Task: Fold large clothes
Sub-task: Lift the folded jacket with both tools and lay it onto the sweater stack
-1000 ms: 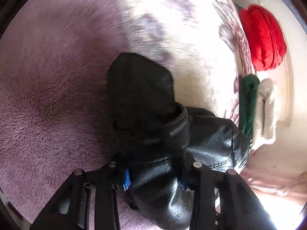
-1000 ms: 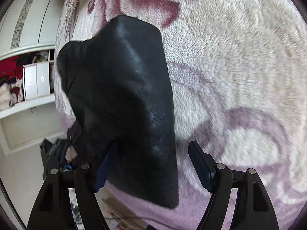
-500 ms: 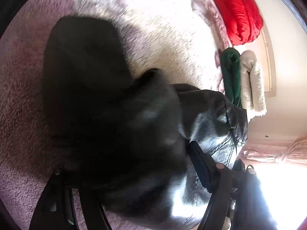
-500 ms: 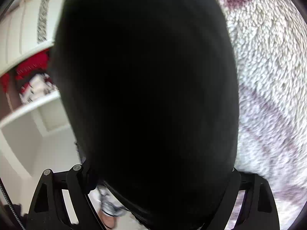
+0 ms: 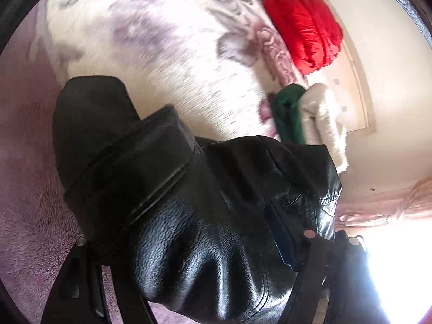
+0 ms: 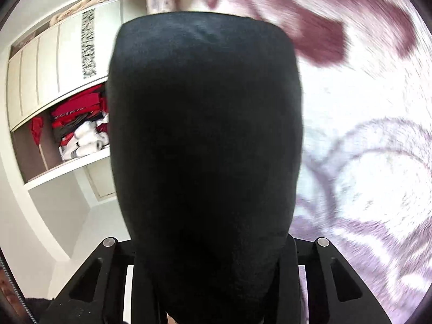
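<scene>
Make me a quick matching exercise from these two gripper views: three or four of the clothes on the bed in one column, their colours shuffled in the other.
Things:
1. puffy bundle
2. leather jacket
3. folded garment
4. fluffy garment

Colours:
A. black
B. cream
C. red
D. dark green

Pairs: 1-C, 2-A, 3-D, 4-B

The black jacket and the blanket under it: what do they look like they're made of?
Black jacket: leather or a leather look-alike, judging by its glossy pebbled grain and stitched seams; its lining side looks matte. Blanket: plush fleece, with a fuzzy pile in white and mauve.
</scene>
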### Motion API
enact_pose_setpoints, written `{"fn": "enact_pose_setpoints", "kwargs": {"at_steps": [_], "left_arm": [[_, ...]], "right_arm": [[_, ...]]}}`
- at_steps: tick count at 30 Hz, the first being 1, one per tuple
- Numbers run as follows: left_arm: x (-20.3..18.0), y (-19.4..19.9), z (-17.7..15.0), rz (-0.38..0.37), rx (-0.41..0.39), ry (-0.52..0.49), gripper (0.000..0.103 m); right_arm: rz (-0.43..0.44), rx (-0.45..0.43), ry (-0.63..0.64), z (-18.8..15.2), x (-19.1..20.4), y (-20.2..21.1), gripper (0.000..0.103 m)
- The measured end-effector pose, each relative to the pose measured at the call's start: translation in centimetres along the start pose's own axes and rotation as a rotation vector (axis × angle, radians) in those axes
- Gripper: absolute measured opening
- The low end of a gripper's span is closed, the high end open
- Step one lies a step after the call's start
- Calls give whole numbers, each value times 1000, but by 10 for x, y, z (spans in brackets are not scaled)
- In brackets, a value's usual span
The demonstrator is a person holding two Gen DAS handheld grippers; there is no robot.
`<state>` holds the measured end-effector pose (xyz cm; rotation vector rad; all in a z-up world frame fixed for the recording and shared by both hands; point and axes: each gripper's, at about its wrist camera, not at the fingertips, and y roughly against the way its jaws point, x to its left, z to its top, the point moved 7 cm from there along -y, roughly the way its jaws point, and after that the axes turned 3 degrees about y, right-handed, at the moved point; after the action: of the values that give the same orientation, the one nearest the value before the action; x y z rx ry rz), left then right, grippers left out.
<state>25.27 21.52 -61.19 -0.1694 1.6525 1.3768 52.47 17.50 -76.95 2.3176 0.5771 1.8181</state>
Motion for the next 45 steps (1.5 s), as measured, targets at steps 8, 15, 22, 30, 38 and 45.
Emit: {"fn": "enact_pose_setpoints", "kwargs": {"at_steps": [8,15,22,30,38,45], "left_arm": [[-120,19,63,-97,-11,-108,70],[-261,-12,146,-202,-55,-250,70],[-357,-105,194,-246,-49,-374,70],[-315,-244,163,-99,142,-458,70],[-310,-223,156,5,176,-521,70],[-319,-183,150,249,75,-663,95]], "right_arm": [[50,-63,63,50,116,70,38],[104,-170,159,159,218,143,38],[171,-212,153,301,245,207,38],[95,-144,-12,430,125,247,42],[-98,-124,41,425,120,251,70],[-673,-411,139,371,157,301,94]]}}
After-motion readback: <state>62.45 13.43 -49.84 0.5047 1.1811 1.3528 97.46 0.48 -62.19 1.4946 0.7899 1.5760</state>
